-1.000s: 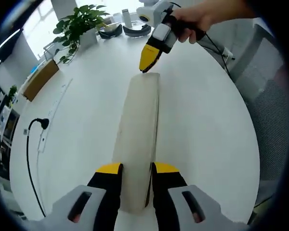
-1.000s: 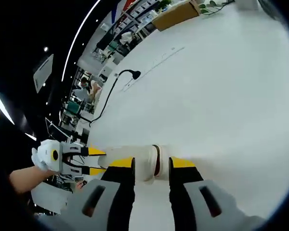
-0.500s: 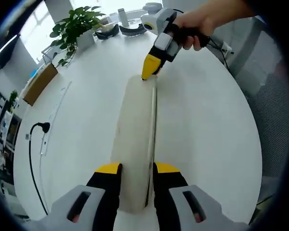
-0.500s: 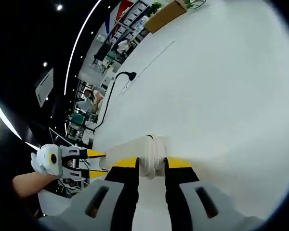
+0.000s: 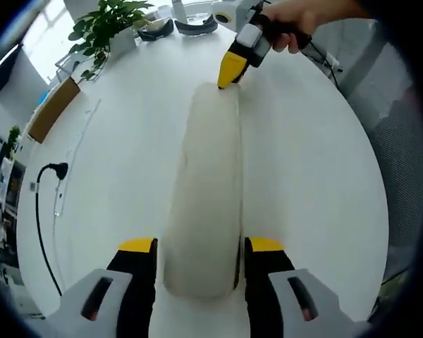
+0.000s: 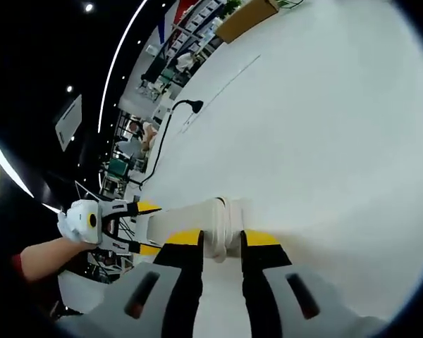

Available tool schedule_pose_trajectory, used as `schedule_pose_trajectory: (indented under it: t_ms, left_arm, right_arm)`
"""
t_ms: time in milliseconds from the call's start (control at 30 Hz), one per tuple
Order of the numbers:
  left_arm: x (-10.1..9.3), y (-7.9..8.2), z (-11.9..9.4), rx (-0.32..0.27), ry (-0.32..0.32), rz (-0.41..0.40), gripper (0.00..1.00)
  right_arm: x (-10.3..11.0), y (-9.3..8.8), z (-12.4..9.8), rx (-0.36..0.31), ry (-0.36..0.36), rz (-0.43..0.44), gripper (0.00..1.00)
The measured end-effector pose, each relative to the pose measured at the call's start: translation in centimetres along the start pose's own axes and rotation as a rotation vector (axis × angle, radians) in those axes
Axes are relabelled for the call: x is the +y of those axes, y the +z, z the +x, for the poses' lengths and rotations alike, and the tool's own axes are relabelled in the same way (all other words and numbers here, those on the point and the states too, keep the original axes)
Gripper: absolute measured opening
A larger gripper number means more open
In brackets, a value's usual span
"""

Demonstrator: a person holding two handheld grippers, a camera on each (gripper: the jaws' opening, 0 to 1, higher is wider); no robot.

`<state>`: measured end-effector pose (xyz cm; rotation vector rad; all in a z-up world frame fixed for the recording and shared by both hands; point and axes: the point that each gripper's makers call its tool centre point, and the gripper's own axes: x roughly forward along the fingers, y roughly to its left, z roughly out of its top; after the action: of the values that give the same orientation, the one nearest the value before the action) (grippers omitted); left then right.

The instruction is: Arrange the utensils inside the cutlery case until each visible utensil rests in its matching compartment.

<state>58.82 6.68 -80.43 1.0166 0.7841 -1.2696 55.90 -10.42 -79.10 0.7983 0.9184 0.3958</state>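
A long cream cutlery case (image 5: pixel 204 176), closed, lies on the round white table (image 5: pixel 303 183) and runs away from me in the left gripper view. My left gripper (image 5: pixel 201 245) is open, one jaw on each side of the case's near end with small gaps. A hand holds my right gripper (image 5: pixel 228 74) at the case's far end. In the right gripper view my right gripper (image 6: pixel 222 238) is shut on the end of the case (image 6: pixel 190 222). The left gripper (image 6: pixel 149 227) straddles the other end. No utensils show.
A potted plant (image 5: pixel 106 32), a cardboard box (image 5: pixel 53 113) and dark curved items (image 5: pixel 190 27) stand at the table's far edge. A black cable with plug (image 5: pixel 46 183) lies at the left. A grey chair (image 5: pixel 402 141) stands on the right.
My left jaws have spread apart and let go of the case's near end. My right jaws narrowed onto the far end a second ago and stay shut on it.
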Motion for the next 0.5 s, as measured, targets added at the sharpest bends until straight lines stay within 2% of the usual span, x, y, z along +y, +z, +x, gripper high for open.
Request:
schedule_pose_trajectory:
  t_ms: [33, 67, 100, 133, 167, 400, 500]
  left_arm:
    - [-0.1, -0.5, 0.2, 0.02, -0.001, -0.008, 0.58]
    - [-0.2, -0.6, 0.1, 0.022, -0.009, -0.003, 0.55]
    - [-0.4, -0.1, 0.0, -0.013, -0.027, -0.017, 0.47]
    - [-0.3, -0.5, 0.1, 0.016, -0.012, -0.005, 0.45]
    - [-0.6, -0.3, 0.0, 0.003, -0.02, -0.014, 0.43]
    - [-1.0, -0.6, -0.3, 0.018, -0.021, -0.004, 0.42]
    - [-0.6, -0.7, -0.3, 0.015, -0.007, -0.032, 0.46]
  right_arm:
    - [0.0, 0.0, 0.0, 0.005, 0.003, 0.002, 0.18]
    - [0.0, 0.0, 0.0, 0.009, 0.002, 0.009, 0.18]
    - [0.1, 0.0, 0.0, 0.011, 0.002, 0.01, 0.18]
    - [0.1, 0.1, 0.0, 0.013, 0.002, 0.006, 0.18]
    - [0.1, 0.2, 0.1, 0.015, -0.001, 0.006, 0.18]
    - [0.3, 0.6, 0.0, 0.034, -0.017, -0.02, 0.14]
    - [0.3, 0.9, -0.1, 0.024, -0.034, -0.064, 0.13]
